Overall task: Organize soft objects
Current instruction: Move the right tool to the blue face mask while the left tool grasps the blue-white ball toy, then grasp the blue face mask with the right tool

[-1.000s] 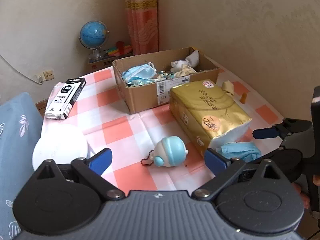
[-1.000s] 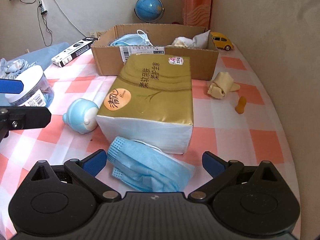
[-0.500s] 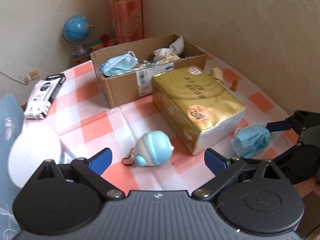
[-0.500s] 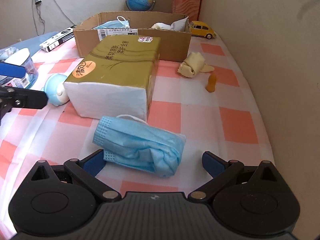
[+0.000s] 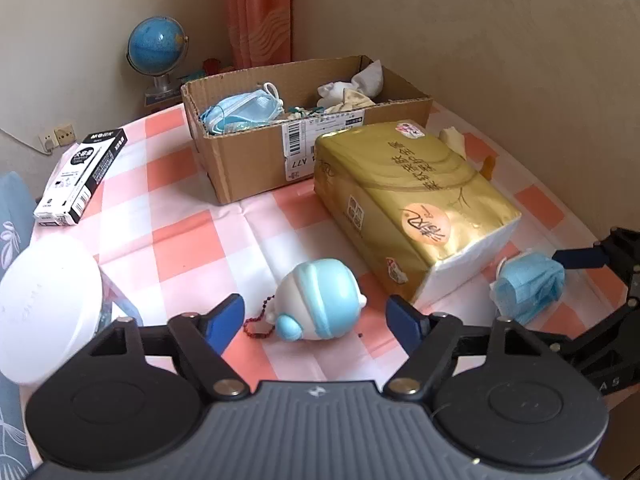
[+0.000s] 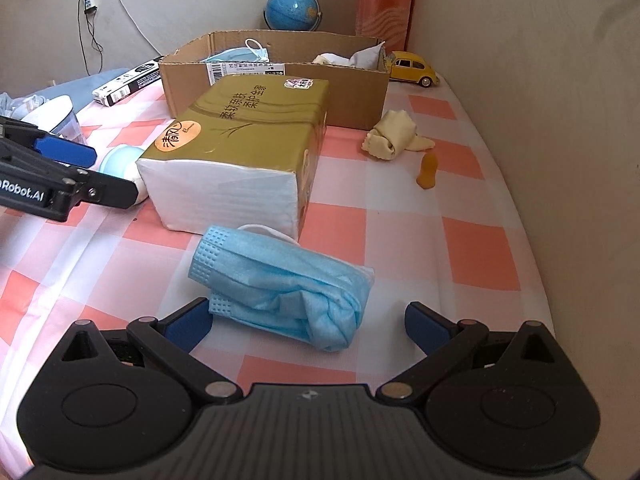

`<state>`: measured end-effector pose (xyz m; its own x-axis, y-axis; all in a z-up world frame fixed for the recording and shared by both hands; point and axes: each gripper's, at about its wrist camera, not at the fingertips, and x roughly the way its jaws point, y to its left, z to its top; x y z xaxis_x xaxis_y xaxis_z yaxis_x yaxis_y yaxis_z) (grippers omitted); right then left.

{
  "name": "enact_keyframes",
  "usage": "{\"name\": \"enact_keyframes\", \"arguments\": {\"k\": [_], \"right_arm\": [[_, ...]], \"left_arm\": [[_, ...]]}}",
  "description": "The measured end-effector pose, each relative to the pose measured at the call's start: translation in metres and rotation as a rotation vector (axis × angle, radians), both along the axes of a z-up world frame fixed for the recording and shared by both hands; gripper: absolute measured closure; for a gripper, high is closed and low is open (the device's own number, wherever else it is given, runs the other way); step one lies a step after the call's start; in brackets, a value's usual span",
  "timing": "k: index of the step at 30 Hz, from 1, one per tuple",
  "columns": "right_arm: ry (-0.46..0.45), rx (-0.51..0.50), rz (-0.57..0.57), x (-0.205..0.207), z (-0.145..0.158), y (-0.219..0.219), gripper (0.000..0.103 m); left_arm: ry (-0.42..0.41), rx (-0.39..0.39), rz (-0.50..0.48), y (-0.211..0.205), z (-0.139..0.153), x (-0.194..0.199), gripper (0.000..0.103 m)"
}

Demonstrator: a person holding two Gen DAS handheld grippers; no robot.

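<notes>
- Blue pads of left gripper spread, just been narrowing around toy, not yet pinching.
- Right gripper spread, straddling mask by tissue pack.
- Squeeze gently, centre first.
- Then lift to box behind.

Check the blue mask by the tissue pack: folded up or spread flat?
Folded up. The blue mask lies bunched in a crumpled roll on the tablecloth, one ear loop poking out toward the tissue pack.
</notes>
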<state>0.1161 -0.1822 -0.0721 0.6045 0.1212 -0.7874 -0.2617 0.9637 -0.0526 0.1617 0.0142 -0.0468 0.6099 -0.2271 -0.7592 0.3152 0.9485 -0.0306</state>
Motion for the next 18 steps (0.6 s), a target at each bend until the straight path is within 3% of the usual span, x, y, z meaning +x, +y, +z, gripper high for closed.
{"name": "enact_keyframes", "arguments": {"k": [3,6,18], "right_arm": [[-0.004,0.001,0.001,-0.001,0.0,0.0,0.0],[-0.015,0.003,0.003,-0.002,-0.001,-0.001,0.0],[0.018,0.038,0.067,-0.002,0.002,0.017,0.0]], "left_arm": [[0.003,-0.004,0.006,0.0,-0.003,0.003,0.033],[0.021,-0.014,0.007,-0.001,-0.007,0.007,0.046],[0.034,-0.02,0.016,0.001,-0.012,0.01,0.049]]}}
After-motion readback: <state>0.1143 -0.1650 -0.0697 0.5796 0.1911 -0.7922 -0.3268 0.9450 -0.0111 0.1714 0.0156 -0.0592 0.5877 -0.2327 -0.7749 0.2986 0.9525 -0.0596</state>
